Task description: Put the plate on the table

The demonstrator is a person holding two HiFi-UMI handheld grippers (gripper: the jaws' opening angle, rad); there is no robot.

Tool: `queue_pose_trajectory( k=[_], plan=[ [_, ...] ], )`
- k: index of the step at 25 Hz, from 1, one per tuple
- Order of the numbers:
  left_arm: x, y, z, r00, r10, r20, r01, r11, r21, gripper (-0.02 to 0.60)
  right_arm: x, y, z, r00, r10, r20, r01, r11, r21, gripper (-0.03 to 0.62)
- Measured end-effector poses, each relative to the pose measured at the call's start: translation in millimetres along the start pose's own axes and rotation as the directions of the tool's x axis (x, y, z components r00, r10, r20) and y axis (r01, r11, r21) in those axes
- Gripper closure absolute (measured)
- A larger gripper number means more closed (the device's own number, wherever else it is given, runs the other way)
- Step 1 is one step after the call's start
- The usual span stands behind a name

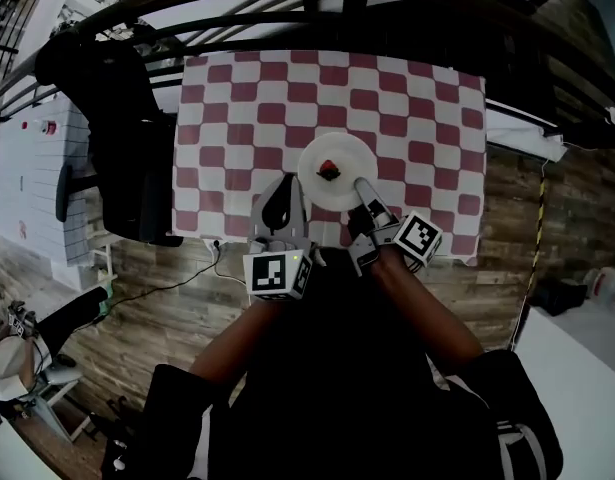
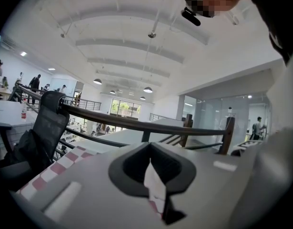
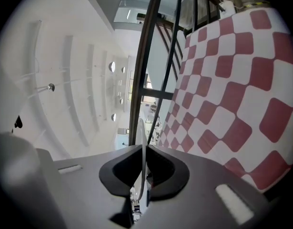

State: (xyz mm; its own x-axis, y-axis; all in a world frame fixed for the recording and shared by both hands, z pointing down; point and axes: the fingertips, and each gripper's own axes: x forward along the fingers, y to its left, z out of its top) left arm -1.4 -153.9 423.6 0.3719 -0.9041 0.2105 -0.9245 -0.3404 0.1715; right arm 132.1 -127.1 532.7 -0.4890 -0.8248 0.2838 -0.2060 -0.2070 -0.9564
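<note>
Plate (image 1: 336, 171) being pinched at five-o'clock rim by right gripper (image 1: 361, 184) fingers; left gripper (image 1: 286, 181) closed, empty. Thin hold sagging risks red piece (image 1: 329, 170) sliding off.

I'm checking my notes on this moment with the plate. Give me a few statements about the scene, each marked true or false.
1. The right tongs grip the white plate by its rim. True.
2. The plate is bare. False: a small red thing sits at its middle.
3. The tablecloth is plain blue. False: it has red and white checks.
4. A black chair stands at the table's left side in the head view. True.
</note>
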Motion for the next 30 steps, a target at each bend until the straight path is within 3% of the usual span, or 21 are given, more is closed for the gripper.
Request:
queue_pose_trajectory(
  k=[5, 10, 25, 28, 30],
  plan=[
    [15.8, -4.7, -6.8, 1.000, 0.012, -0.006, -0.012, 1.000, -0.002, 0.572, 13.1, -21.3, 20.1, 0.998, -0.049, -0.037, 0.048, 0.998, -0.043, 0.574],
    [21.4, -6.5, -14.2, 1.000, 0.009, -0.022, -0.009, 1.000, -0.004, 0.572, 29.6, -36.9, 37.1, 0.998, 0.045, -0.035, -0.045, 0.999, -0.009, 0.572],
    [35.0, -4.8, -32.8, 0.998, 0.016, -0.064, -0.016, 1.000, -0.007, 0.572, 60.9, -93.4, 48.3, 0.997, 0.060, -0.043, -0.066, 0.989, -0.134, 0.571],
    [34.3, -2.6, -35.5, 0.997, 0.021, -0.077, -0.021, 1.000, -0.009, 0.572, 70.9, -105.5, 42.4, 0.994, 0.098, -0.054, -0.101, 0.992, -0.070, 0.569],
    [32.2, -2.2, -38.2, 0.996, 0.025, -0.084, -0.025, 1.000, -0.002, 0.572, 74.1, -117.8, 42.3, 0.995, 0.077, -0.061, -0.082, 0.994, -0.078, 0.569]
  ],
)
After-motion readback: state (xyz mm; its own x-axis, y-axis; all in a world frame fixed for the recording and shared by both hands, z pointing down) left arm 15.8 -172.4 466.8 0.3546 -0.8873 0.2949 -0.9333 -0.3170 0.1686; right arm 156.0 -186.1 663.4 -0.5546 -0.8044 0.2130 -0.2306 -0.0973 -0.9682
